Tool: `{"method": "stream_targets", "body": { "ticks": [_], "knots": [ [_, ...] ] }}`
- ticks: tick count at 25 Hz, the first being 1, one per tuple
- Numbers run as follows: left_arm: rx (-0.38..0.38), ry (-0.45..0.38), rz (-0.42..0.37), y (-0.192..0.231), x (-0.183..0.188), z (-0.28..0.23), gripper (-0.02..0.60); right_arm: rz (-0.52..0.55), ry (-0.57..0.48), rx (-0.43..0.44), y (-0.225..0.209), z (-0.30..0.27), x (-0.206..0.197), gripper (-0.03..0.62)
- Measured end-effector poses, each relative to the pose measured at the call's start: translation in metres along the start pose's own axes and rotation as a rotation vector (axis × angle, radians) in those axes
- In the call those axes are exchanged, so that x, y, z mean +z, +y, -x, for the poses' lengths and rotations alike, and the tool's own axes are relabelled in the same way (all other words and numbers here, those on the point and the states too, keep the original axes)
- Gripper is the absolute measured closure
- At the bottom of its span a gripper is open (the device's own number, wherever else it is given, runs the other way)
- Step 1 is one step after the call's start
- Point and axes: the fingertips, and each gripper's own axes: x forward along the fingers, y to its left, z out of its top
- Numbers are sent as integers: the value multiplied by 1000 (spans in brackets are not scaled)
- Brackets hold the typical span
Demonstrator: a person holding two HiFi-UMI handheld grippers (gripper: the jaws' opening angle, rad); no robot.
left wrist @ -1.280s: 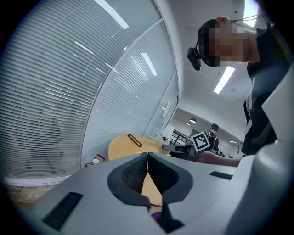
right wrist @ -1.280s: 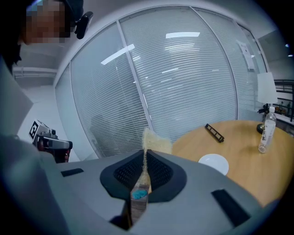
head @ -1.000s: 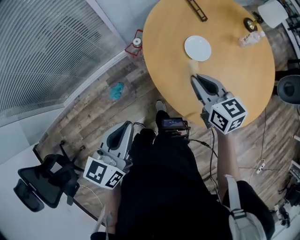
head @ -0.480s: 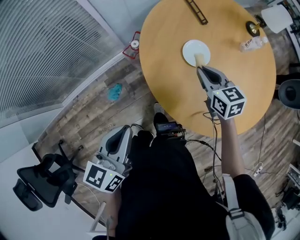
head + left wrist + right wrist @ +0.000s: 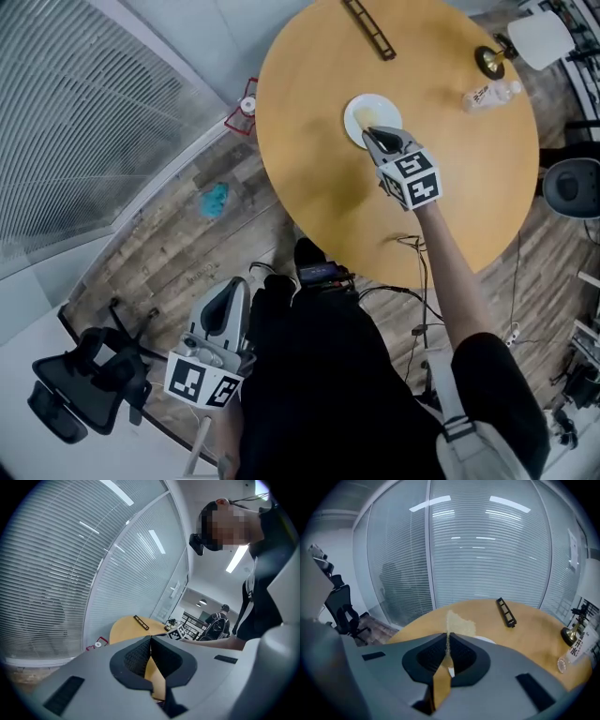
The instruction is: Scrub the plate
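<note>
A white plate (image 5: pixel 360 112) lies on the round wooden table (image 5: pixel 309 169). My right gripper (image 5: pixel 368 132) reaches over the plate's near edge, shut on a thin yellow-beige scrub pad (image 5: pixel 457 623) that sticks out ahead of the jaws. In the right gripper view only a sliver of the plate (image 5: pixel 486 641) shows past the right gripper (image 5: pixel 448 641). My left gripper (image 5: pixel 235 285) hangs low beside the person's leg, off the table, its jaws shut with nothing between them. In its own view the left gripper (image 5: pixel 150 642) points toward the table from afar.
On the table's far side lie a black slotted strip (image 5: pixel 367 28), a clear bottle (image 5: pixel 487 94) and a brass object (image 5: pixel 488 61). On the floor are a red item (image 5: pixel 242 108), a teal cloth (image 5: pixel 215 199) and a black office chair (image 5: pixel 84 380). Cables (image 5: pixel 412 281) trail below the table.
My right gripper has moved forward across the table with the scrub pad, from near the table's front to the plate's near edge. The left gripper stays low by the leg.
</note>
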Motion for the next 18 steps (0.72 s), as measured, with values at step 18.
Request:
{"method": "stream_targets", "body": {
  "ticks": [18],
  "knots": [
    [34,32,29,15,3,-12,571,125,210,50,-26,-91,-39,568]
  ]
}}
